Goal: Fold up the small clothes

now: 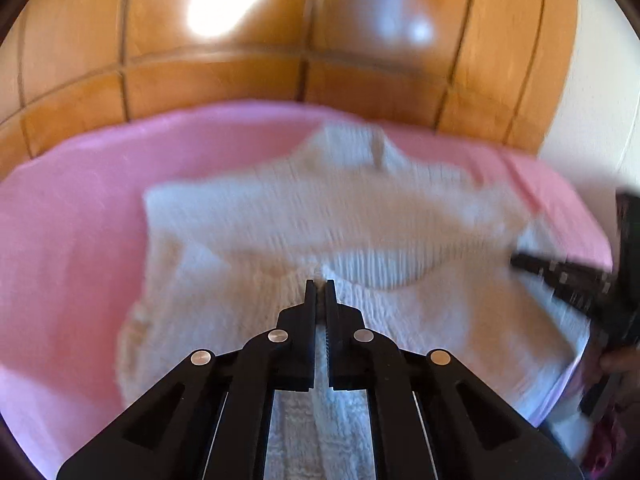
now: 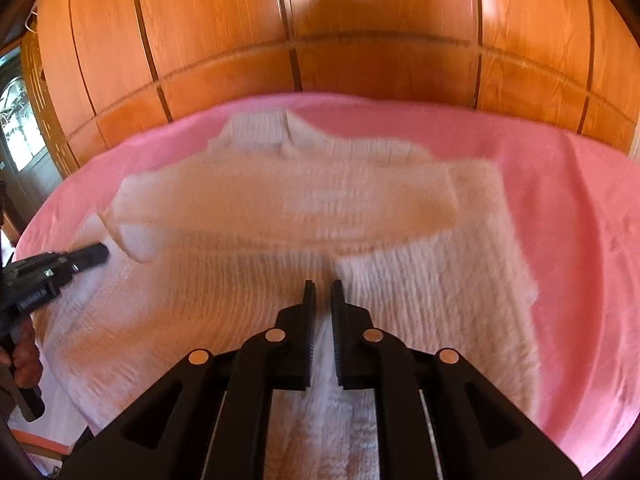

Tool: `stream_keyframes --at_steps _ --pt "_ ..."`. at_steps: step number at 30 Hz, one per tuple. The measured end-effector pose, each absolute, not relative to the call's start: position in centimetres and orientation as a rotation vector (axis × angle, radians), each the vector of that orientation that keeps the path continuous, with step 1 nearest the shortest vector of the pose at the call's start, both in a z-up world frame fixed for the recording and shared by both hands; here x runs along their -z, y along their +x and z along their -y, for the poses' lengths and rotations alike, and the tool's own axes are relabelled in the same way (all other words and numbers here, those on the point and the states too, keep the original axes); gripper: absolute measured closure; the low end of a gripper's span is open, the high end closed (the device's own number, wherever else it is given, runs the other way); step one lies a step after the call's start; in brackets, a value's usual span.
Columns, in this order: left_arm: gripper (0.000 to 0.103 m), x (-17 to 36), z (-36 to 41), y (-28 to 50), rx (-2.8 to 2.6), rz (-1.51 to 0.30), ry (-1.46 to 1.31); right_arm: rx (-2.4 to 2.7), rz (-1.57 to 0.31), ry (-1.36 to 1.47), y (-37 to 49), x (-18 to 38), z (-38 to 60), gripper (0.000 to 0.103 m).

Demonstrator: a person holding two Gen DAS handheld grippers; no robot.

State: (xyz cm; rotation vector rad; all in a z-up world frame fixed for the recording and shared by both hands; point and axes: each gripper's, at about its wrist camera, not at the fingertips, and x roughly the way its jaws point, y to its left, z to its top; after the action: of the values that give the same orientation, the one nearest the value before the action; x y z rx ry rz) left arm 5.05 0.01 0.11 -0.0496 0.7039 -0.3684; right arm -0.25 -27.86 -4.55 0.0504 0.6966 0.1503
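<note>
A white knitted sweater [image 1: 320, 216] lies on a pink cloth [image 1: 72, 240], its sleeves folded across the body. My left gripper [image 1: 319, 286] is shut on the sweater's lower edge, with fabric pinched between the jaws. My right gripper [image 2: 323, 290] is shut on the same lower edge of the sweater [image 2: 320, 208] further along, with fabric bunched between its jaws. Each gripper shows at the edge of the other's view: the right gripper [image 1: 520, 260] at the right, the left gripper [image 2: 100, 254] at the left. Both views are blurred by motion.
The pink cloth [image 2: 580, 240] covers the surface beneath. A wall of orange wooden panels [image 2: 320, 40] stands behind it. A white wall [image 1: 600, 80] is at the far right of the left wrist view. A doorway [image 2: 20, 120] shows at the left of the right wrist view.
</note>
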Motion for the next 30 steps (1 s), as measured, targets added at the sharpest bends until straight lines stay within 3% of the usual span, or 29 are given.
stream_keyframes --at_steps 2,7,9,10,11,12,13,14,16,19,21,22,23,25,29,30 --pt "0.101 -0.8 -0.7 5.3 0.323 -0.669 -0.072 -0.148 -0.722 0.05 0.3 5.2 27.8 0.098" --pt "0.099 3.6 0.4 8.9 0.284 -0.847 -0.027 -0.131 -0.749 0.058 1.1 7.0 27.5 0.097" --pt "0.099 3.3 0.6 9.0 0.273 -0.829 -0.003 -0.142 -0.759 0.055 0.8 6.5 27.7 0.095" --pt "0.097 3.1 0.8 8.9 0.271 -0.832 0.014 -0.158 -0.76 0.064 0.6 6.1 27.9 0.085" --pt "0.096 2.7 0.9 8.9 0.271 -0.835 0.022 -0.18 -0.751 0.086 0.1 5.5 28.5 0.061" --pt "0.091 2.3 0.7 8.7 0.279 -0.84 0.025 -0.191 -0.733 0.101 -0.4 4.9 28.9 0.05" --pt "0.082 1.9 0.4 8.4 0.293 -0.837 0.02 -0.191 -0.718 0.107 -0.8 4.4 29.4 0.045" --pt "0.077 1.4 0.0 8.1 0.295 -0.83 0.016 -0.186 -0.703 0.11 -1.2 3.9 30.0 0.046" --pt "0.057 0.8 -0.9 7.5 0.278 -0.808 0.018 -0.165 -0.68 0.111 -2.0 3.0 31.3 0.045" --pt "0.053 -0.4 -2.7 6.3 0.247 -0.77 0.012 -0.108 -0.663 0.092 -2.4 2.5 33.3 0.04" --pt "0.05 -1.1 -4.2 5.7 0.22 -0.751 0.009 -0.082 -0.679 0.099 -2.2 2.8 34.4 0.04" --pt "0.037 -1.3 -5.0 5.6 0.212 -0.748 0.004 -0.079 -0.687 0.099 -2.0 3.1 34.7 0.04" --pt "0.033 -1.4 -6.1 5.4 0.201 -0.738 -0.003 -0.076 -0.695 0.091 -1.7 3.4 34.8 0.04" --pt "0.031 -1.2 -7.5 5.4 0.174 -0.746 -0.004 -0.073 -0.715 0.067 -1.2 3.9 34.7 0.044" --pt "0.031 0.3 -9.5 6.1 0.231 -0.821 -0.049 -0.064 -0.752 -0.05 -0.9 4.9 33.3 0.083" --pt "0.032 0.6 -9.7 6.1 0.245 -0.832 -0.057 -0.058 -0.75 -0.066 -1.0 5.0 33.1 0.088"
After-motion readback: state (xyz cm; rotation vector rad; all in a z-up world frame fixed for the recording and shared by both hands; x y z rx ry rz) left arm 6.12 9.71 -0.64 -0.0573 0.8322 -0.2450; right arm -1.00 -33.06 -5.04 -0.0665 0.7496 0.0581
